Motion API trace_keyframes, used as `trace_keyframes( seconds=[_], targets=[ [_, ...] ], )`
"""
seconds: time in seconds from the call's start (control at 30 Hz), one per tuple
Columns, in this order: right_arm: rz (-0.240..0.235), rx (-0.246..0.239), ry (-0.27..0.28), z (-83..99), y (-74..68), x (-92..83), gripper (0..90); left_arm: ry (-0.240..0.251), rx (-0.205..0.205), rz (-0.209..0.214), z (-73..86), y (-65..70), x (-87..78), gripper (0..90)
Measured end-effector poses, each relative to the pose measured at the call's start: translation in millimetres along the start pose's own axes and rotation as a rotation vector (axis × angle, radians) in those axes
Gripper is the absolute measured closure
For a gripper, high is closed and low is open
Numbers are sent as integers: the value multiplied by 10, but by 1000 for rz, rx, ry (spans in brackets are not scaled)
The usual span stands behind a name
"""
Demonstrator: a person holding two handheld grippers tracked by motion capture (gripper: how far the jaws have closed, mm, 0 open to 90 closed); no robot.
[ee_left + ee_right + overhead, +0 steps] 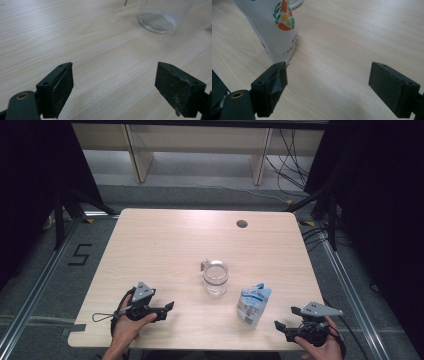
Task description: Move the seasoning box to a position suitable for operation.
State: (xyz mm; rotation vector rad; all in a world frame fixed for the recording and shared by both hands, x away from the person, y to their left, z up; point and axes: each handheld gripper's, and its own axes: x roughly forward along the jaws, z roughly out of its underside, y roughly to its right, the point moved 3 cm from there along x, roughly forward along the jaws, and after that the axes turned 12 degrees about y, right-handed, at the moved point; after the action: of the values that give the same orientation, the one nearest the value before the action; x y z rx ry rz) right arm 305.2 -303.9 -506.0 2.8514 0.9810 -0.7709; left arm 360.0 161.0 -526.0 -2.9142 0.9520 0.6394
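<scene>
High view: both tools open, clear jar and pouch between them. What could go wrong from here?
1. The soft white and blue printed pouch stands upright near the table's front edge; a push from the open right tool might tip it or slide it off.
2. The clear, empty-looking glass jar could skid or topple if the open left tool knocks it.

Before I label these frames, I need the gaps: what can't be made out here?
- Pouch: top cut off by the right gripper view's edge; its print is too small to read in the high view.
- Glass jar: upper part cut off by the left gripper view's top edge.
- Jar's contents: too small to tell in the high view.
</scene>
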Motion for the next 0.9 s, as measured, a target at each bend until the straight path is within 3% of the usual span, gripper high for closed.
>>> trace_keyframes(
  seconds=[0.03,0.07,0.13,0.23,0.27,0.33,0.57,0.6,0.77,0.8,0.83,0.9],
  targets=[
    [2,2,2,-2,1,-3,165,-5,4,-1,3,1,2,148],
    [0,-22,10,-8,29,-3,166,-28,33,6,5,-16,-15,149],
    [-2,-21,10,-9,29,-7,170,-12,10,5,7,0,5,149],
    [-3,-30,8,-8,27,-6,175,-10,10,8,7,6,11,148],
    [-2,3,3,-6,-12,-10,176,-3,3,3,8,11,15,149],
    [-5,-30,8,-10,6,-7,178,-8,4,7,9,-2,15,149],
    [-10,-29,10,-10,19,-11,181,-23,5,9,-1,-6,12,149],
    [-6,-33,11,-9,20,-8,182,5,-28,11,-5,17,37,151],
    [-12,-34,11,-8,18,-14,189,-14,-12,6,-64,0,34,173],
    [-12,-33,11,-8,19,-15,190,13,-45,2,-84,17,53,180],
    [-5,-3,4,-4,-6,-23,191,13,-45,2,-84,17,53,189],
    [-6,-2,7,-4,-3,-25,191,13,-56,8,-130,-2,49,207]
  ],
)
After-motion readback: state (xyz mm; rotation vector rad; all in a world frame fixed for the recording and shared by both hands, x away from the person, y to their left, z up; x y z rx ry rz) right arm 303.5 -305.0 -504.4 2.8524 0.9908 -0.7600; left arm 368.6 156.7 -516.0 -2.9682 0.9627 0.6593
